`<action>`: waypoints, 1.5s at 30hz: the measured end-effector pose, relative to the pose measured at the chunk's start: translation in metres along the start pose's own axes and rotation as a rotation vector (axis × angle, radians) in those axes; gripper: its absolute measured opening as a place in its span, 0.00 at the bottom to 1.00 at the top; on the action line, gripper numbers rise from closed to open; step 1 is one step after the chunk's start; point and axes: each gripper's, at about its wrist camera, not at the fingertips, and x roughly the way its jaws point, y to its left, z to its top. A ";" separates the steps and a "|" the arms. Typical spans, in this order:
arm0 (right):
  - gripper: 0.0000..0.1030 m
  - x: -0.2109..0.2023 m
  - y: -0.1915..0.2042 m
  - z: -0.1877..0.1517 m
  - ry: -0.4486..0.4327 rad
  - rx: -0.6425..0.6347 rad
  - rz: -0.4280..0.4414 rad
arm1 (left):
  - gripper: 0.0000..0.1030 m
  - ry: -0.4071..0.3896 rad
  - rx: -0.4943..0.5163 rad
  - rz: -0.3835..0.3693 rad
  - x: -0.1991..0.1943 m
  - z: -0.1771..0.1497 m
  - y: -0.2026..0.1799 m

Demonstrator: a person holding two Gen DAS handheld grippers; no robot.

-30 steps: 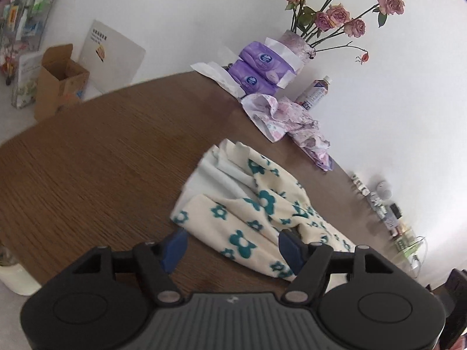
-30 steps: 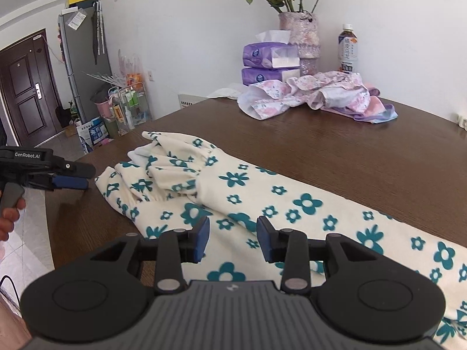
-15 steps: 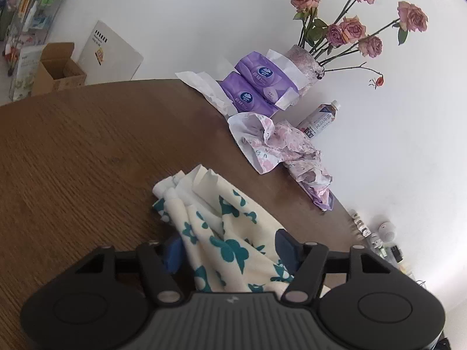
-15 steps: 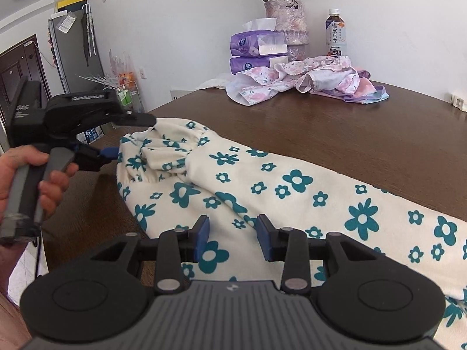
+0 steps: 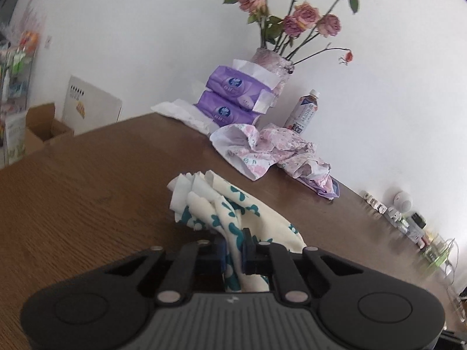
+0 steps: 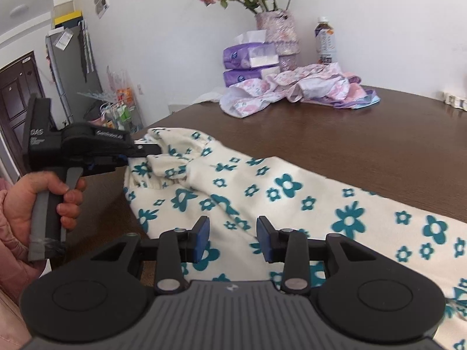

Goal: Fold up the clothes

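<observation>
A cream garment with teal flowers point(image 6: 292, 201) lay stretched across a brown wooden table point(image 6: 364, 134). The left gripper point(image 5: 234, 249), held by a hand point(image 6: 38, 201) at nine o'clock in the right wrist view, was clamped on the garment's bunched end. The right gripper point(image 6: 232, 240) hovered above the cloth with its fingers apart, and a pink floral garment point(image 6: 292, 89) sat bunched at twelve o'clock.

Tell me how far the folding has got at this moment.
Barely begun. Done: nothing looks folded. In hand: the left gripper is shut on a bunched end of the cream garment with teal flowers, which lies stretched across the wooden table; the right gripper hangs open over it. Left: all its folds, plus the crumpled pink floral garment by the vase.
</observation>
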 end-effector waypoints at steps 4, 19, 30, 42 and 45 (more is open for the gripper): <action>0.35 -0.006 -0.007 -0.001 -0.007 0.026 -0.024 | 0.07 -0.064 0.180 0.017 -0.013 0.001 -0.022; 0.35 -0.022 -0.016 -0.007 -0.027 0.053 -0.084 | 0.07 -0.240 1.111 -0.001 -0.036 -0.065 -0.128; 0.35 -0.047 -0.027 -0.007 -0.079 0.073 -0.153 | 0.07 -0.088 1.331 -0.165 -0.019 -0.120 -0.165; 0.32 -0.022 -0.009 0.037 -0.114 -0.010 -0.015 | 0.30 -0.028 1.154 -0.327 -0.036 -0.098 -0.147; 0.25 -0.001 -0.003 0.046 -0.078 -0.020 0.009 | 0.39 -0.014 1.097 -0.371 -0.041 -0.091 -0.143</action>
